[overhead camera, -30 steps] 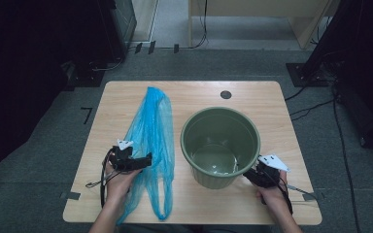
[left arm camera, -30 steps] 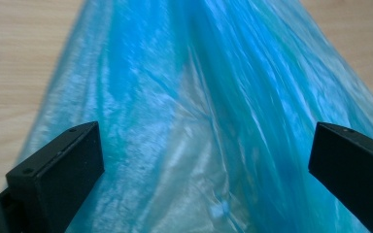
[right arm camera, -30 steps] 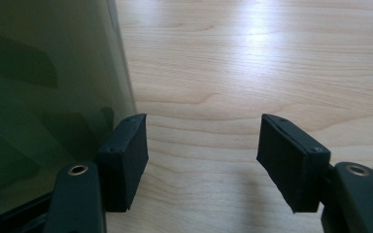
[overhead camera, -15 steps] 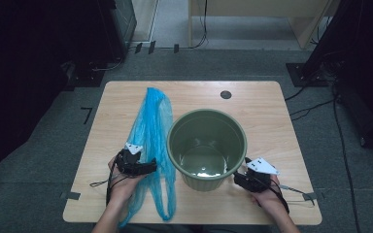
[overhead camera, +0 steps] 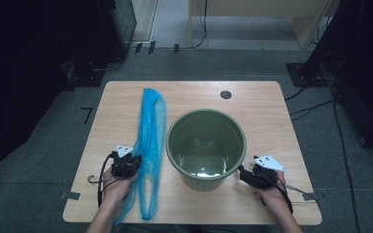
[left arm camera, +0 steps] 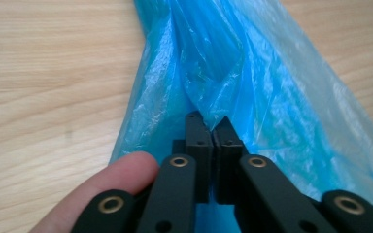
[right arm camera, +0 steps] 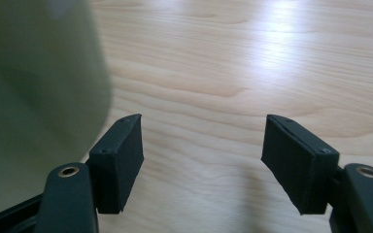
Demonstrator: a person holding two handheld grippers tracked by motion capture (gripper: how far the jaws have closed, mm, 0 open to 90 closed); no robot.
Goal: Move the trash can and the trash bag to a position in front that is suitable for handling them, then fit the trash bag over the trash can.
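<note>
Now left gripper point(left arm camera: 212, 127) pinches crinkly blue plastic bag point(left arm camera: 252, 82); right gripper point(right arm camera: 201, 145) gapes beside round green bucket point(overhead camera: 206, 145).

1. The plastic bag point(overhead camera: 149, 141) lies lengthwise on the left half of the desk point(overhead camera: 272, 111), running from the far part toward the near edge.
2. The bucket point(overhead camera: 206, 148) stands upright just right of the bag, around the middle of the desk.
3. The left claw point(overhead camera: 126, 165) sits at the bag's near-left side, its jaws pinched on a fold of it.
4. The right claw point(overhead camera: 245, 174) rests on the desk just beside the bucket's near-right wall.
5. A round hole point(overhead camera: 226, 94) sits in the desk behind the bucket, near the far edge.
</note>
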